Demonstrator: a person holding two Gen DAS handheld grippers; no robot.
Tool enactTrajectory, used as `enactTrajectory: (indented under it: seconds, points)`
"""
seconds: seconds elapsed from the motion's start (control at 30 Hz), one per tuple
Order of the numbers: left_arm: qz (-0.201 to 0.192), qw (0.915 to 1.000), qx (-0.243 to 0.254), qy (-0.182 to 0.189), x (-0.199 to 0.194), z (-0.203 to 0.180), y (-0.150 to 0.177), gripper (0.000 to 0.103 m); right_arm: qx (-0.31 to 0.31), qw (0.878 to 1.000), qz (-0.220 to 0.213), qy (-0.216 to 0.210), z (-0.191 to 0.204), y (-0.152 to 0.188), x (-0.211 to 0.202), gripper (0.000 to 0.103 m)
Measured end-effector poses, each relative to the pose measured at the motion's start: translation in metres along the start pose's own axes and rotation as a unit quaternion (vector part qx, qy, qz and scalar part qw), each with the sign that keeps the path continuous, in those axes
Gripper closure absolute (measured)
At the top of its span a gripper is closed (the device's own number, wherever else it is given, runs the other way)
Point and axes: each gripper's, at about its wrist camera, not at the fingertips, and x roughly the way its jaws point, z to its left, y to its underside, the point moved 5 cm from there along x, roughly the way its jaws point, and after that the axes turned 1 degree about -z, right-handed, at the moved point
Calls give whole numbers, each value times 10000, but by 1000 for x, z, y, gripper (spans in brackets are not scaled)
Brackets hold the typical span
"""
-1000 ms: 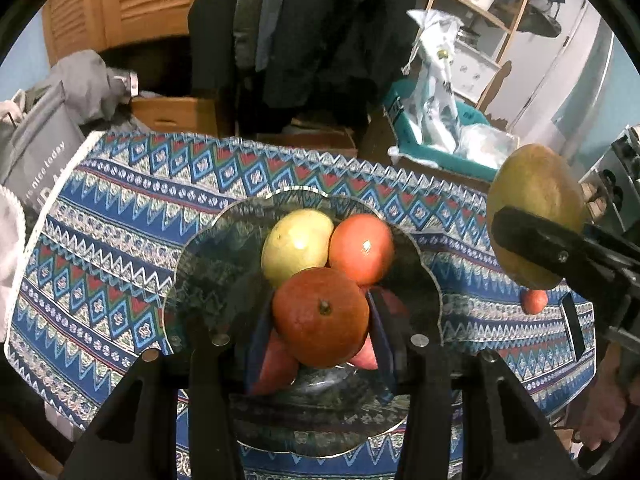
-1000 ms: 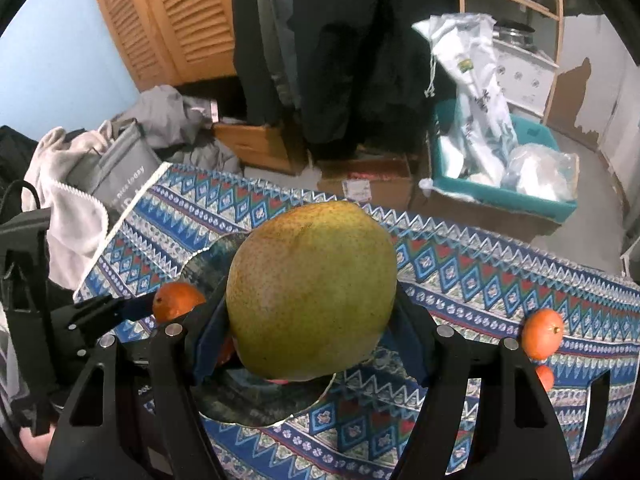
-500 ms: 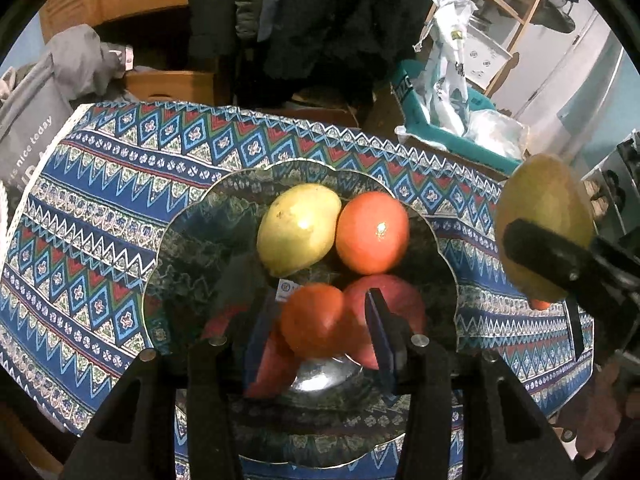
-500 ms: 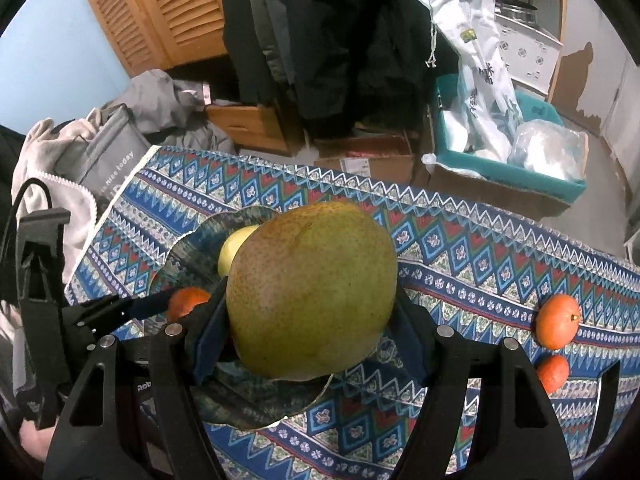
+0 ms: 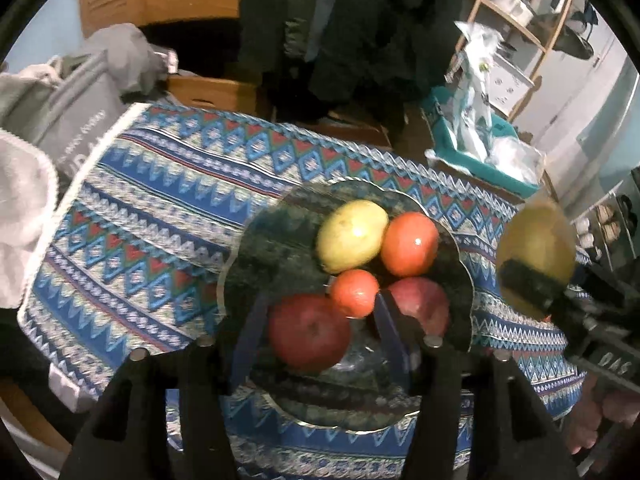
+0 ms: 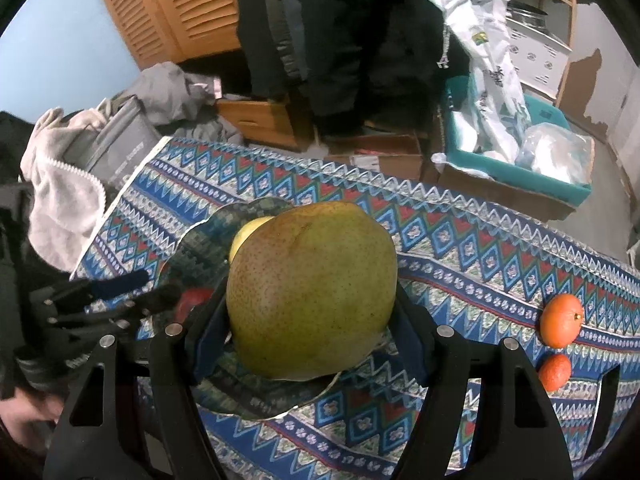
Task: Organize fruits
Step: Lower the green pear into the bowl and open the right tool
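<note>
Right claw (image 6: 312, 320) clamps a large green pear (image 6: 310, 292) above the glass plate (image 6: 208, 236); two tangerines (image 6: 562, 320) lie on the patterned cloth (image 6: 460, 248).

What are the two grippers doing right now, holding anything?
Left gripper: jaws opening, nothing gripped, above the glass plate of fruit.
Right gripper: shut on the big green pear.

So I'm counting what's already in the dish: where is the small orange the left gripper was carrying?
In the left wrist view the small orange lies in the glass dish, mid-dish between two red apples, below the yellow fruit.
</note>
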Motion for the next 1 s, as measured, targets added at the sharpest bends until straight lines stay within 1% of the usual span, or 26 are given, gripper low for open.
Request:
enactTrajectory:
  seconds: [0.13,0.2,0.37,0.57,0.7,0.83,0.93,1.0]
  points:
    - [-54,9998,-93,-170,-10,16,5,44,-114,9998,152,-114,17,10,10,31]
    - [-22,9994,-181,-281,-13,27,9,43,-175,9994,248,-187,26,17,16,31]
    - [-7,9988,-359,-342,-18,43,18,43,-349,9979,463,-281,46,31,30,31]
    - [71,9985,-377,-384,-18,46,27,43,-423,9963,667,-341,62,47,45,30]
    - [98,9984,-393,-390,-19,47,28,43,-455,9952,801,-333,67,54,53,30]
    - [80,9983,-408,-419,-21,48,29,40,-418,9940,958,-330,67,60,60,30]
    - [76,9983,-399,-424,-22,49,29,40,-283,9952,817,-463,65,56,55,30]
    - [81,9982,-391,-447,-22,49,29,40,-278,9959,760,-411,63,51,50,30]
